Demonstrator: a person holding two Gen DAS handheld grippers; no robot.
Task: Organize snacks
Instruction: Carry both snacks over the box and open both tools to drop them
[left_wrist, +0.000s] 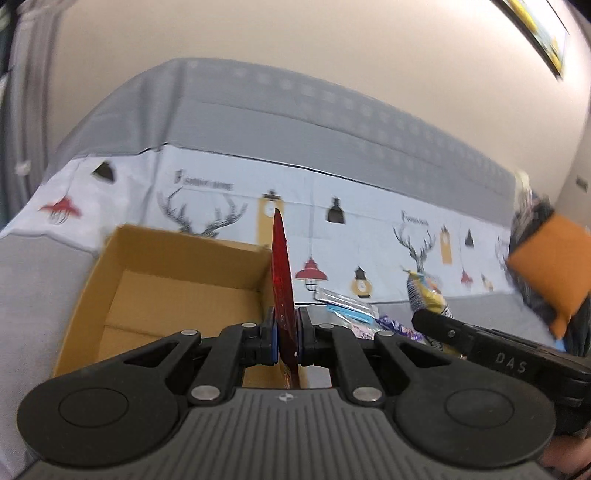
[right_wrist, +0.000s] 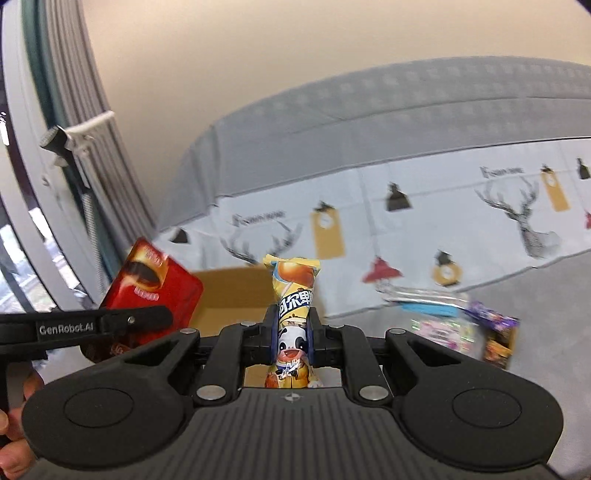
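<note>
We see loose snack packets (right_wrist: 454, 325) lying right of the open cardboard box (left_wrist: 177, 291), while our left claw (left_wrist: 286, 332) pinches a red packet (left_wrist: 281, 280) and our right claw (right_wrist: 291, 336) a yellow one (right_wrist: 293, 306), both raised.

A: What are the 2 held packets made of?
B: The red packet (right_wrist: 153, 280) is glossy foil-like film; the yellow packet (right_wrist: 293, 314) is shiny printed plastic wrap, crinkled at its sealed end.
A: And the box?
B: The box (left_wrist: 155, 291) is matt brown cardboard.
A: The tools?
B: The left gripper (left_wrist: 286, 336) and the right gripper (right_wrist: 292, 334) are matt black plastic with dull metal rivets.
A: Underneath?
B: The printed cloth (left_wrist: 369, 206) looks soft and matt, creased in folds.
</note>
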